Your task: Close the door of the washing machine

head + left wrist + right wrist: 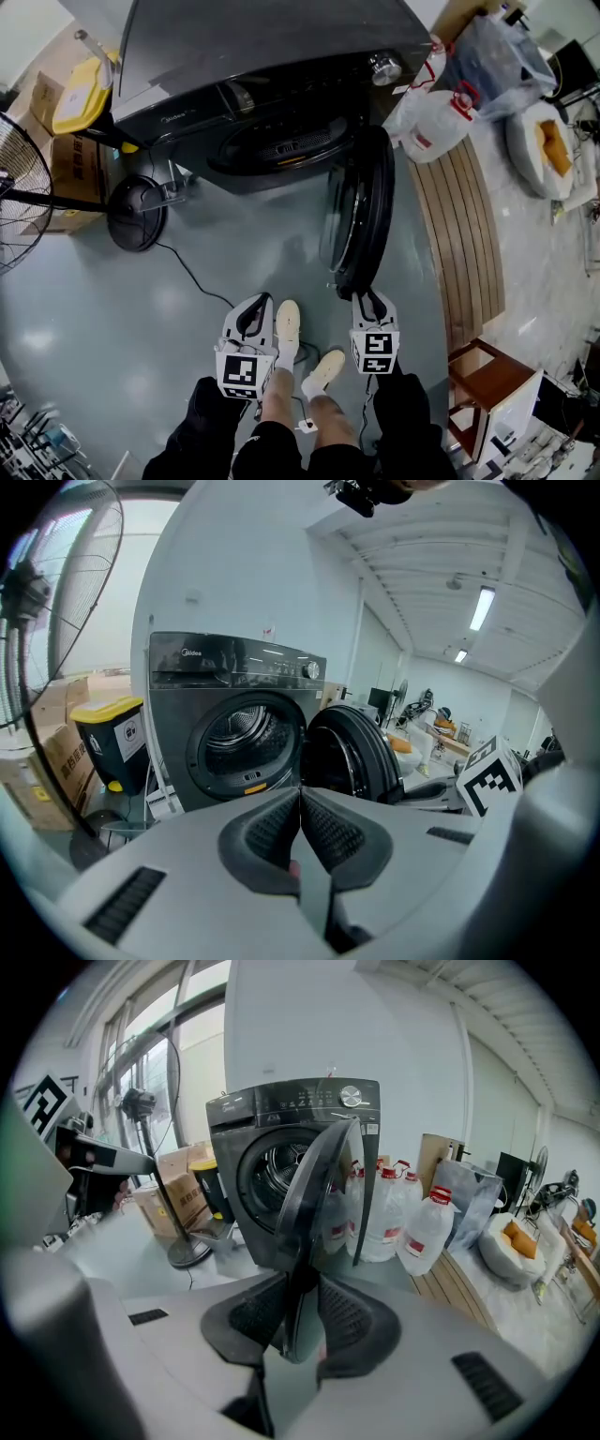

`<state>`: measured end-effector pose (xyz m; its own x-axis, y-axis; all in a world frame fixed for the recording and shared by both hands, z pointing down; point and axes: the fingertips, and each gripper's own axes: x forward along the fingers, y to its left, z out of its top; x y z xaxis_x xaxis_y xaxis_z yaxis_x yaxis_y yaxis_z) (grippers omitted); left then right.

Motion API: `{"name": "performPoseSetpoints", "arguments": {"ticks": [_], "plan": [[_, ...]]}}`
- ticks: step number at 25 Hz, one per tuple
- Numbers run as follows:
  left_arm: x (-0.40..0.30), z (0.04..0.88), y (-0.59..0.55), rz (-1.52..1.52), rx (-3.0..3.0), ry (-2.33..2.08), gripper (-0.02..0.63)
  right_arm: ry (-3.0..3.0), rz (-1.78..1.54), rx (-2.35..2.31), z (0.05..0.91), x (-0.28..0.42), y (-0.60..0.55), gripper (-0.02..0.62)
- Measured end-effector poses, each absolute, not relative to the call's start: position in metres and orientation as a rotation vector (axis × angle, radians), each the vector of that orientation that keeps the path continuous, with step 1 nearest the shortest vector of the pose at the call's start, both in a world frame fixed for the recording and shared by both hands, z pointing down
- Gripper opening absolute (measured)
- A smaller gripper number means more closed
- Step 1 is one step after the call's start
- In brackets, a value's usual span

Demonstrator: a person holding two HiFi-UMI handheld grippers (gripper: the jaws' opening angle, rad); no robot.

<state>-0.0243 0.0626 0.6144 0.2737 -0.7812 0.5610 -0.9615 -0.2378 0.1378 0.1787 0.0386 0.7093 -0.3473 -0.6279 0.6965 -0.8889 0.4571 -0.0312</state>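
The dark grey washing machine stands at the top of the head view with its drum mouth uncovered. Its round door is swung out toward me, edge-on. My right gripper is at the door's near edge. In the right gripper view the door rim stands in the gap of the right gripper, whose jaws are apart; I see no pad pressing on it. My left gripper hangs left of the door, clear of it. The left gripper is shut with nothing in it and points at the machine.
A standing fan with a round base and a floor cable is at left, beside a yellow-lidded bin and cardboard boxes. Water jugs, a slatted wooden platform and a wooden stool stand at right.
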Motion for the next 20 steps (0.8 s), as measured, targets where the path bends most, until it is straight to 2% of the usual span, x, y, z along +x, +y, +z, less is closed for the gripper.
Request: {"name": "performPoseSetpoints", "arguments": {"ticks": [20], "plan": [[-0.094,0.606,0.056,0.483,2.005,-1.67,0.025,-2.134,0.634,1.142,0.708,0.089,0.033,0.13]]}}
